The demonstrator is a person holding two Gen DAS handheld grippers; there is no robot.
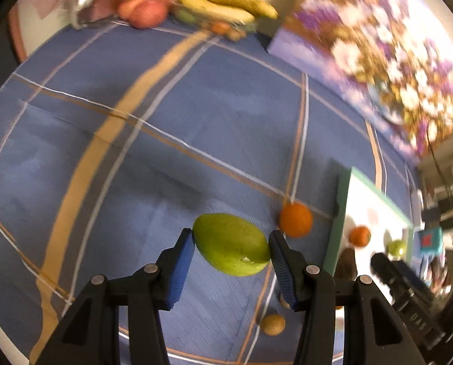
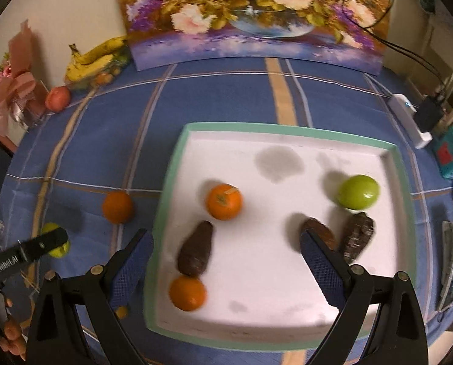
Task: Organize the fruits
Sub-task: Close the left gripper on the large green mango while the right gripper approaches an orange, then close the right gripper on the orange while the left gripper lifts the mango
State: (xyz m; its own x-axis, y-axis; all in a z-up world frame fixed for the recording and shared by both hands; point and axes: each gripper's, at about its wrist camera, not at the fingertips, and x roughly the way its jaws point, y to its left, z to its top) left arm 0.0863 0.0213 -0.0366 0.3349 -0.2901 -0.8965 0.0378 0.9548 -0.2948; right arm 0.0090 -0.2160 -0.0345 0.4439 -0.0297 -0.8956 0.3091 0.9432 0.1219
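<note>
White lettering reading "GenRobot.AI" runs along the black arm of the left tongs (image 2: 28, 251), seen in the right wrist view. In the left wrist view, embossed letters on the black body of the right tongs (image 1: 409, 298) look like "DAS", too blurred to be sure. Nothing else is legible.

Two handheld grippers share one build: the left gripper (image 1: 231, 261) and right gripper (image 2: 226, 261) have angular black plastic arms with silver round rivets at the joints and ribbed blue pads (image 1: 182, 269). White "GenRobot.AI" lettering (image 2: 5, 266) marks the left gripper's black body.
</note>
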